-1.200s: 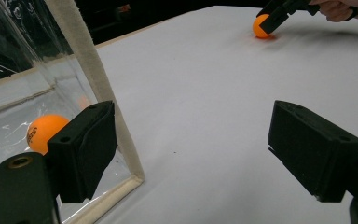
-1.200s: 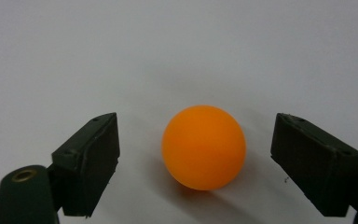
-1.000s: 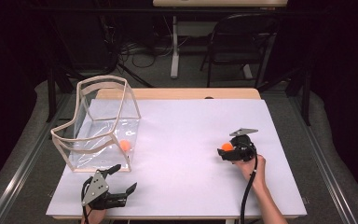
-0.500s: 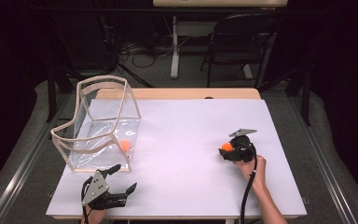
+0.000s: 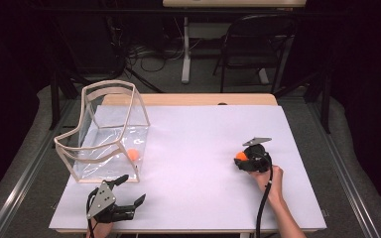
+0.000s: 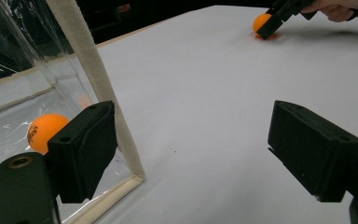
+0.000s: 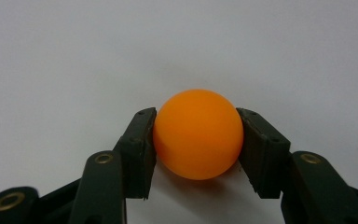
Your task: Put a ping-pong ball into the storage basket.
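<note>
The right gripper [image 7: 196, 154] has just been closing its jaws and now pinches the orange ball [image 7: 198, 134] on the white table [image 5: 193, 148], ready for lifting toward the clear bin [image 5: 110, 130]. The left gripper [image 6: 214, 154] idles, jaws spread.

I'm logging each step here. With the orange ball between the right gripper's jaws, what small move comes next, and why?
Probably lift it straight up. The right gripper has just closed on the orange ball, which rests on the table. The clear bin already holds one ball.
</note>
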`<state>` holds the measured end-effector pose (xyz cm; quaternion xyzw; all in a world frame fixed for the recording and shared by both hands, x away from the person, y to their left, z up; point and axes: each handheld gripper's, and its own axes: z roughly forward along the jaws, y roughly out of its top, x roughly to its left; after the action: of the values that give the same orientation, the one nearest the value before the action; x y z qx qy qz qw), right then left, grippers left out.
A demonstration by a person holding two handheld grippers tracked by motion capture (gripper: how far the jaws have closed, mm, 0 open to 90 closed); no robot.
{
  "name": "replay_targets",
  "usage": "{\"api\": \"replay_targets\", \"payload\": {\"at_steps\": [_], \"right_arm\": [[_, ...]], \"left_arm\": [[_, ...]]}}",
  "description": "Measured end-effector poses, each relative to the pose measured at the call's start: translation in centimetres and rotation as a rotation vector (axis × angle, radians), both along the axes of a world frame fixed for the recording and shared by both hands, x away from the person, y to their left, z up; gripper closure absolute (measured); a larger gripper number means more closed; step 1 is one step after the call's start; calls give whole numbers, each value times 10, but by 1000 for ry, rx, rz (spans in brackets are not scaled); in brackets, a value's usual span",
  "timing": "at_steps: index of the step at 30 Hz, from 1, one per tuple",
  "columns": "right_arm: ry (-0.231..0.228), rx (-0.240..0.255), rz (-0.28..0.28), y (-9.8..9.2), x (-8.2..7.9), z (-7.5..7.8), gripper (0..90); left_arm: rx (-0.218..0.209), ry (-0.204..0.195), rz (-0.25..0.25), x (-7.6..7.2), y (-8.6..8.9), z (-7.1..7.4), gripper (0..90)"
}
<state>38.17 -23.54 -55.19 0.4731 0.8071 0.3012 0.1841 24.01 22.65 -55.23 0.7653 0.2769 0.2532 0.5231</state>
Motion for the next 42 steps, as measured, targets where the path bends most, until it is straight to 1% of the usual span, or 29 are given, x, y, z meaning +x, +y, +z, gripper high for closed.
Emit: {"api": "replay_targets", "payload": {"at_steps": [7,9,13,14,23,42], "right_arm": [[0,-3,5,0,0,1,500],[-7,-1,7,1,0,1,500],[-7,0,8,0,-1,5,500],[-12,-5,7,0,-2,6,501],[-28,1,18,2,-5,13,502],[-48,4,33,6,-10,24,503]], "left_arm": [[-1,0,0,0,0,0,157],[-1,0,0,0,0,0,157],[-2,0,2,1,0,0,157],[-2,0,2,1,0,0,157],[-2,1,4,0,1,0,157],[-3,1,3,1,1,0,157]]}}
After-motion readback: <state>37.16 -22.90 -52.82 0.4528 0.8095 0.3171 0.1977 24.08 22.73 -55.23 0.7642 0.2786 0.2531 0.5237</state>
